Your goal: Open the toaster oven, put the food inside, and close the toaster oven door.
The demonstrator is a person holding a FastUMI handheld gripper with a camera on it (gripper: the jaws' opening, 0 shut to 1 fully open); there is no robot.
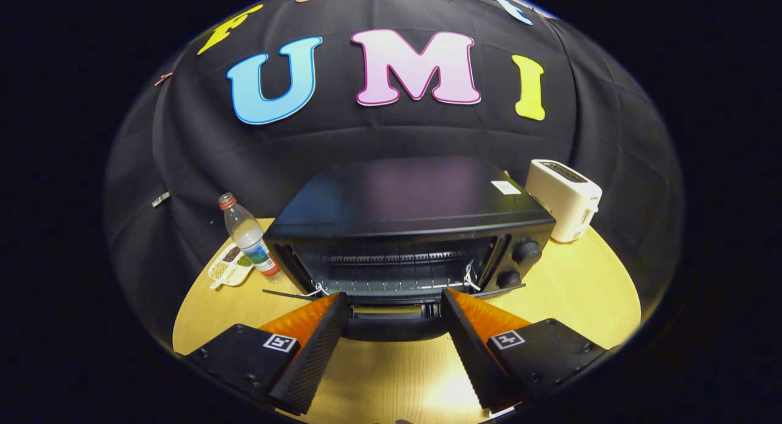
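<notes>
Gripper view: the toaster oven [409,228] sits on the round wooden counter [574,289], just ahead of the claw [394,305], with its front turned squarely toward the camera and its long axis running side to side across the fingers. Its door [391,323] looks already dropped open, the dark panel lying low between the fingertips, and the wire rack inside is exposed. The claw is spread wide and has hold of nothing; each finger [317,338] flanks the lowered door without pressing on it (whether the tips brush it I cannot tell).

The risks, as I judge them: no food sits between the fingers, so the snack tray [230,266] beside the water bottle [249,233], left of the oven, has yet to be fetched; swinging that way could topple the upright bottle. Pushing on the open door might also shove the oven back toward the white toaster [565,198] at its right.
</notes>
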